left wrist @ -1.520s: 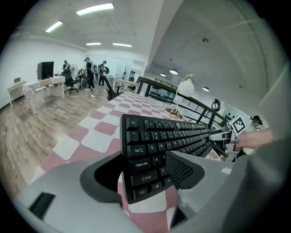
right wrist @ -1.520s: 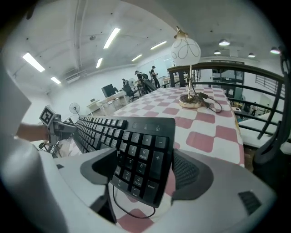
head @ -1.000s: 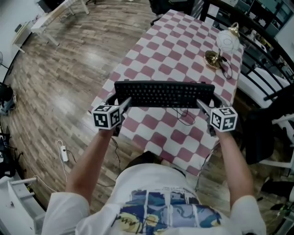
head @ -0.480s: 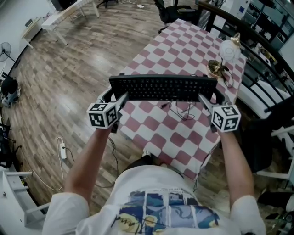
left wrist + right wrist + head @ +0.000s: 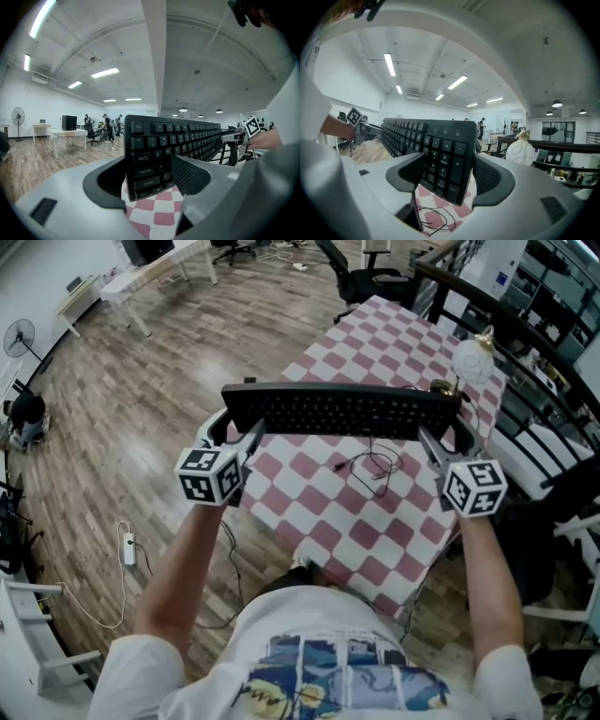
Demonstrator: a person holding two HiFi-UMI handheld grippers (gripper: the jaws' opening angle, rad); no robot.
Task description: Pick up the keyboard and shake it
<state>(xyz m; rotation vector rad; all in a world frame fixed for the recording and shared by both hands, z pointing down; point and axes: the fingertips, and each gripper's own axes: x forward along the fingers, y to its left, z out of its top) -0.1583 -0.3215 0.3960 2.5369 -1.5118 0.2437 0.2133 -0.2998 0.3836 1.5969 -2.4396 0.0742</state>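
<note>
- The keyboard [image 5: 342, 412] hangs clear of the checked desk [image 5: 375, 329], above its near part. It runs left to right, roughly level, with the keys turned up toward the person.
- The left gripper [image 5: 234, 432] has its fingers clamped on the keyboard's left end. In the left gripper view one finger lies over the key face just right of Tab and Caps Lock, and the other sits behind the back.
- The right gripper [image 5: 448, 437] has the number-pad end between its fingers. They are closing tighter on it, one finger across the keys and one behind.
- The board spans both grips without any visible sag, so it looks stiff. Being a thin plastic slab, it is probably light.
- The two short ends look like the right places to hold. The load is then shared and the long body cannot lever against a single grip.
- The surfaces are smooth plastic and the keys give under pressure, so the hold is likely somewhat slippery. A firm, even squeeze on both sides seems needed before any brisk shaking.
- A thin black cable [image 5: 367, 465] lies in a loose loop on the desk under the keyboard. Its join to the keyboard is not visible, but it could drag or snag.
- A lamp [image 5: 466, 357] stands at the desk's far right, near the keyboard's right end, so it could be knocked.
</note>
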